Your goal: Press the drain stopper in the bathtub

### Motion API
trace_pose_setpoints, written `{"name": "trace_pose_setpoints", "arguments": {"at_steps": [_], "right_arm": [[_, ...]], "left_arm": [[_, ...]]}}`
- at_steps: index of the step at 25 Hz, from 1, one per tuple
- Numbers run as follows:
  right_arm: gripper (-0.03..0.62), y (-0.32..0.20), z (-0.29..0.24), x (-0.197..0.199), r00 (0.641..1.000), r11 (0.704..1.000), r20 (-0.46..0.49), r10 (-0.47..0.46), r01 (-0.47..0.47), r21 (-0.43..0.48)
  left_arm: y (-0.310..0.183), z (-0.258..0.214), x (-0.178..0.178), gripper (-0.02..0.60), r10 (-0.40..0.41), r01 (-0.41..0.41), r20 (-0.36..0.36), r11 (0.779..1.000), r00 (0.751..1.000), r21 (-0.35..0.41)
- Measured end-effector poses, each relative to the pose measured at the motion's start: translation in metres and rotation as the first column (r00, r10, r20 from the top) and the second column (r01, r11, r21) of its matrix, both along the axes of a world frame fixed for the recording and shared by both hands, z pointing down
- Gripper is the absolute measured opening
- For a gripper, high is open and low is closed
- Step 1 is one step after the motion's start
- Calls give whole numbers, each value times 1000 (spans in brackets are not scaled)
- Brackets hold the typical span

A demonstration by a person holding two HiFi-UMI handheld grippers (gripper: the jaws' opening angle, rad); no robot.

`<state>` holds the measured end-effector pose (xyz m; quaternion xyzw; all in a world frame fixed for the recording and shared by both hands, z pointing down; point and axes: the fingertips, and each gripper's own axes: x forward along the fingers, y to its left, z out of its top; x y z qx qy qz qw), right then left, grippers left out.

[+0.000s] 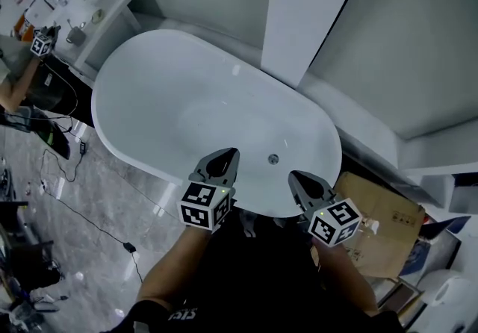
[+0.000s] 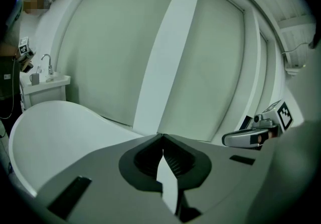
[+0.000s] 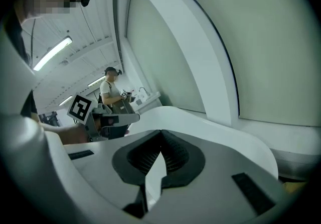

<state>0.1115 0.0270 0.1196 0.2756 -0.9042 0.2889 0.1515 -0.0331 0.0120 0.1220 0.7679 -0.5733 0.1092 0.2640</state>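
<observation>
A white oval bathtub [image 1: 149,100] fills the middle of the head view. Its small round chrome drain stopper [image 1: 273,159] sits on the tub floor near the near end. My left gripper [image 1: 233,152] hovers over the near rim, just left of the stopper, its jaws closed tip to tip on nothing. My right gripper [image 1: 293,175] hangs just right of and below the stopper, also shut and empty. Neither touches the stopper. In the left gripper view the left gripper [image 2: 162,135] points over the tub rim [image 2: 45,127]; the stopper is hidden there. The right gripper [image 3: 161,131] likewise shows shut.
A white column [image 1: 314,10] rises behind the tub. A sink cabinet [image 1: 97,18] with a tap stands at the far left, where another person [image 3: 110,92] holds a marked cube. A cardboard box [image 1: 385,223] lies at the right. Cables [image 1: 67,167] trail over the marble floor.
</observation>
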Motion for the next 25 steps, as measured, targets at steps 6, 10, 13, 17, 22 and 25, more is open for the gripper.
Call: {"name": "trace_pose_setpoints", "arguments": {"at_steps": [6,10,13,17,22,25], "right_arm": [[14,-19,21,45,1000,999,-19,-23,23,-22],[14,-29,44,55,999,998,-38,-13,10,-63],[14,-34,65,48,998,996,-62,-13,8,-91],[14,-38,89,27,995,992,-95,-11,-1,-128],[14,-47,118,8,989,984,-146,38,-62,-166],[14,-54,147,-2,982,975,-174,76,-110,-195]], "left_arm": [[-15,6,34,14,-17,17,31,1000,999,-8],[-24,26,44,14,3,-2,38,999,999,-39],[-32,51,43,14,32,-29,42,997,999,-67],[-45,82,31,14,74,-70,44,994,996,-88],[-56,122,12,14,133,-131,5,984,991,-118],[-66,148,-1,14,178,-177,-6,976,984,-128]]}}
